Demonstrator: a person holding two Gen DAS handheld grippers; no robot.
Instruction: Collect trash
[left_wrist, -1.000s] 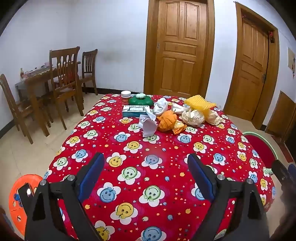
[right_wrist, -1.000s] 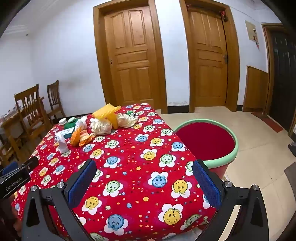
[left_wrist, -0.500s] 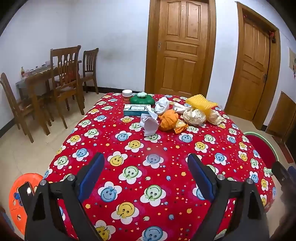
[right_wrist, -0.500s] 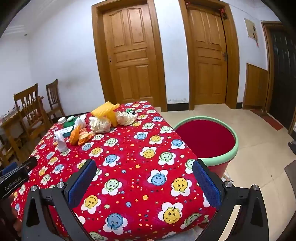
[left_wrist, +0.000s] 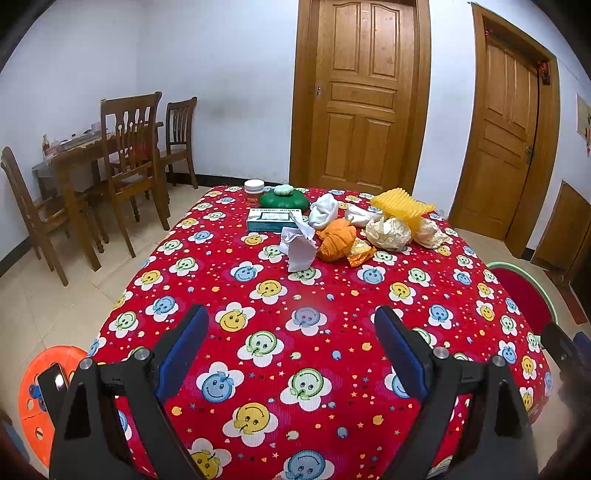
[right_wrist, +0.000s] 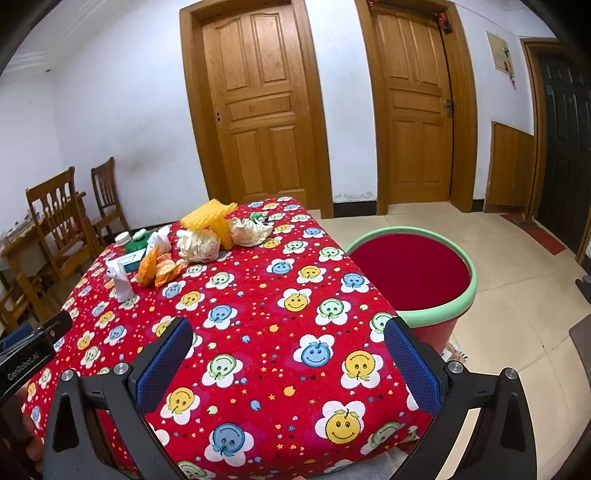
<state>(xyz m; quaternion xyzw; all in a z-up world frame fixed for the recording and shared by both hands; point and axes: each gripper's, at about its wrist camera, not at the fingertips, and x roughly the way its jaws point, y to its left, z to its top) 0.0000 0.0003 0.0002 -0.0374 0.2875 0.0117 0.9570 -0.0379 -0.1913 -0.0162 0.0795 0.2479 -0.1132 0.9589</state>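
My left gripper and right gripper gape, holding nothing. Crumpled paper and ribbed yellow foam lie on the cloth

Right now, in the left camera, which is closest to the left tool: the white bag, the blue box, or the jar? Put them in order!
From the left tool:
1. White bag, mid-table, nearest.
2. Blue box, just behind it, slightly left.
3. Jar, at the table's far edge.

White walls, two wooden doors, tiled floor, wooden chairs left.
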